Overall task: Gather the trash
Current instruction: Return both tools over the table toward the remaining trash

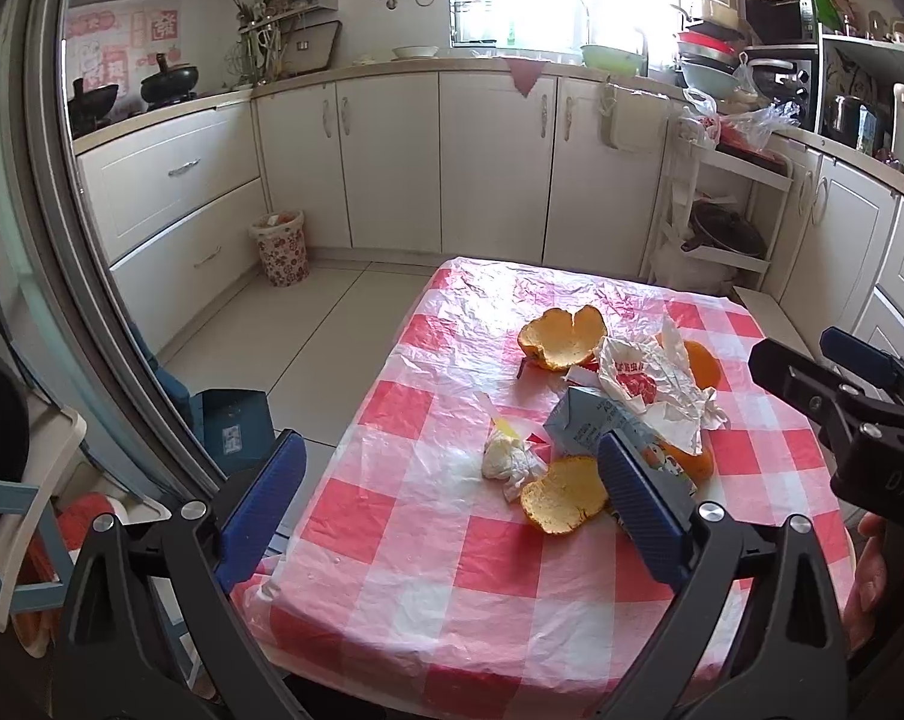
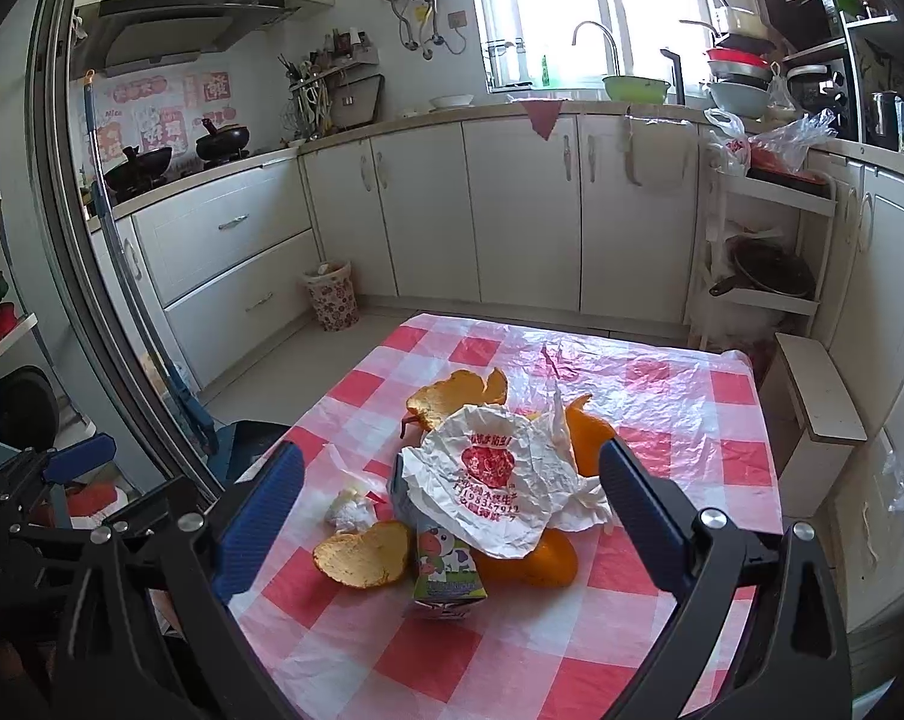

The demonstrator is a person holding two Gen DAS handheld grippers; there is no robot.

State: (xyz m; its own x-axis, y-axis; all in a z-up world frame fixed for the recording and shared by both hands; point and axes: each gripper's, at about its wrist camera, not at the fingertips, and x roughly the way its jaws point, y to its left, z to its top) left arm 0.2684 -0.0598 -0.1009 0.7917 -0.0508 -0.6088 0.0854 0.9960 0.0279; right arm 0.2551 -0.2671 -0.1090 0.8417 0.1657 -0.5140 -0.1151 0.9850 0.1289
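Both tools, left tool (image 1: 452, 501) and right tool (image 2: 452, 510), wide and empty above desk (image 2: 661, 648) near edge, trash pile (image 2: 487, 480) mid-desk untouched; first pick pending, likely closing on crumpled wrapper (image 2: 490, 489).

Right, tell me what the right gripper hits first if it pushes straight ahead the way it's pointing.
Most likely the crumpled white paper wrapper with red print, lying on top of the small milk carton between the open fingers of the right gripper. Depth is hard to judge through the fisheye, so the carton could be touched first.
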